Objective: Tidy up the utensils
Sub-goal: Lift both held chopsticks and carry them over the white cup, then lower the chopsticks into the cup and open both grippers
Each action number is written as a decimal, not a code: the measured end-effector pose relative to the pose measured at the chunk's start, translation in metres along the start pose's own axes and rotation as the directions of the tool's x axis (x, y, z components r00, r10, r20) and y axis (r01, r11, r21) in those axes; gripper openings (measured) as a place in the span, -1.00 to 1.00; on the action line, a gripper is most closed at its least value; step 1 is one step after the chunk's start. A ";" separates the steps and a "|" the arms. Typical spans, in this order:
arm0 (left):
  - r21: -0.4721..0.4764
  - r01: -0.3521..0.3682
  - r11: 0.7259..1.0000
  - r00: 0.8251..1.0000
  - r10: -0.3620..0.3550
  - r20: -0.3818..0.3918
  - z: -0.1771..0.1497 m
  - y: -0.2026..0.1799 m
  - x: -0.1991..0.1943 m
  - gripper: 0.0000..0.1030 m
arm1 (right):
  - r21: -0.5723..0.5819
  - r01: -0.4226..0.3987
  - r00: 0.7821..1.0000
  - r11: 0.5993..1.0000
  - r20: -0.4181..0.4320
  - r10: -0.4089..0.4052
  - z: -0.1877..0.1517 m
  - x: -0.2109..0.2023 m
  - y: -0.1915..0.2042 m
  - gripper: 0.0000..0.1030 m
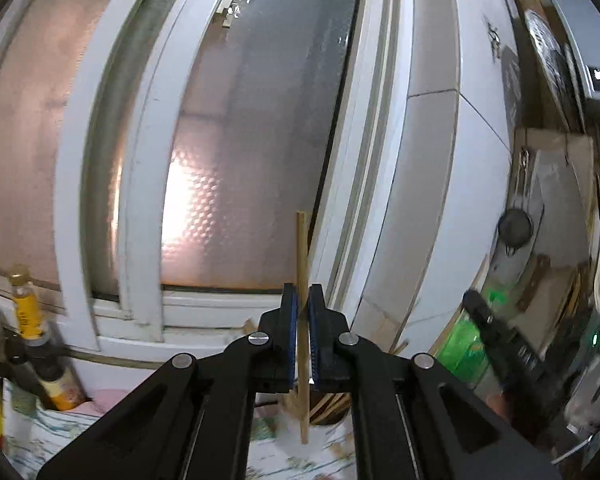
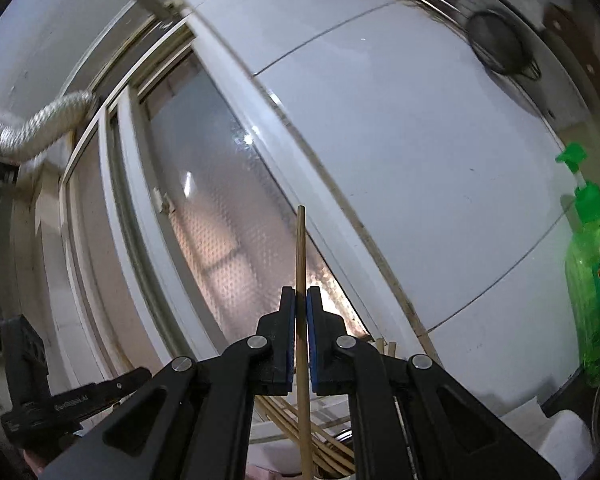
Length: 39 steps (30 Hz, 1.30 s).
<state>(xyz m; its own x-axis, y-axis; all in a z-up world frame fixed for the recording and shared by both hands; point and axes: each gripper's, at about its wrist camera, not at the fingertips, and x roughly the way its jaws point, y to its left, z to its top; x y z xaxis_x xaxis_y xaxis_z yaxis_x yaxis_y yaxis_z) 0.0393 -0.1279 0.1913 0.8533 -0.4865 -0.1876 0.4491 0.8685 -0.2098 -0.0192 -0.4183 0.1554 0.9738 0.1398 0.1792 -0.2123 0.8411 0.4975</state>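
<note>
Left wrist: chopstick (image 1: 302, 264) upright between claw (image 1: 302, 300) pads.

Each gripper, left (image 1: 303, 294) and right (image 2: 301, 295), is matte black with two angled link arms cut by triangular slots. Round silver screws (image 1: 258, 337) sit at the joints behind the blue ribbed pads (image 2: 289, 340). White lettering, too small to read, marks the left gripper's side, low and left of the right gripper's pads

left wrist: faces frosted window (image 1: 236, 152) close up, about level | right wrist: tilted upward at tiled wall (image 2: 400, 152) | shared: window, wall, green soap bottle (image 2: 592, 264)
</note>
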 end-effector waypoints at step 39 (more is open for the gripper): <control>0.023 -0.091 0.996 0.996 0.091 0.005 -0.077 0.008 0.061 -0.87 | -0.158 0.001 0.926 0.987 -0.372 -0.061 -0.068 0.082 0.011 -0.87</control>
<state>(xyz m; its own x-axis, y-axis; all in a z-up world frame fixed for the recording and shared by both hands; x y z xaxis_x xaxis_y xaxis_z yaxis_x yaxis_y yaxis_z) 0.0749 -0.1582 0.1045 0.8921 -0.4048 -0.2008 0.3754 0.9113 -0.1693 0.0638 -0.3620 0.1178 0.9451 0.2729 -0.1799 -0.1956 0.9131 0.3577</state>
